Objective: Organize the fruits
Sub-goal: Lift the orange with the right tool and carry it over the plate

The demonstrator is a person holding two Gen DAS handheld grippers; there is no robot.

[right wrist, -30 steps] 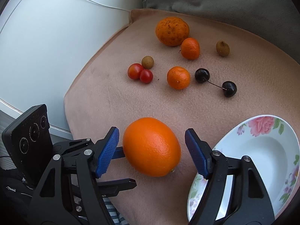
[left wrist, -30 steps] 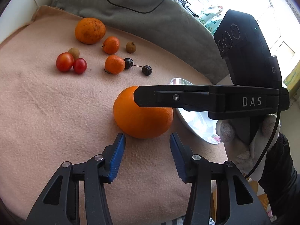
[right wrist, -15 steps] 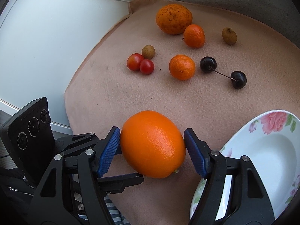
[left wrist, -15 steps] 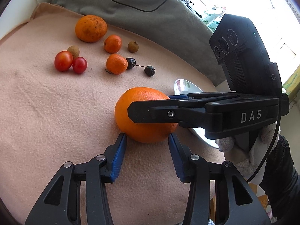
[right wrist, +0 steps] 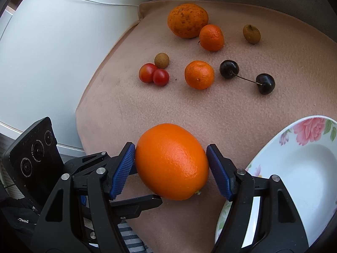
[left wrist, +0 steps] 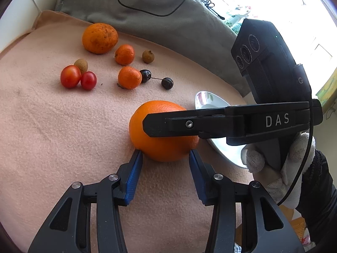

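Note:
A large smooth orange (right wrist: 171, 161) lies on the pink blanket (right wrist: 210, 109) next to a white floral plate (right wrist: 294, 168). My right gripper (right wrist: 170, 166) is shut on this orange, its blue pads touching both sides. In the left wrist view the same orange (left wrist: 164, 147) is partly hidden behind the right gripper's black finger (left wrist: 189, 124). My left gripper (left wrist: 165, 158) is open, its blue tips on either side of the orange's near edge.
Farther back lie a speckled orange (right wrist: 187, 20), two small mandarins (right wrist: 199, 74), two red cherry tomatoes (right wrist: 153, 76), two brown longans (right wrist: 251, 33) and two dark cherries on one stem (right wrist: 246, 79). A grey cushion (left wrist: 158, 10) lies behind the blanket.
My right gripper has moved in around the large orange and closed its pads onto it. My left gripper has come closer to the orange's near side.

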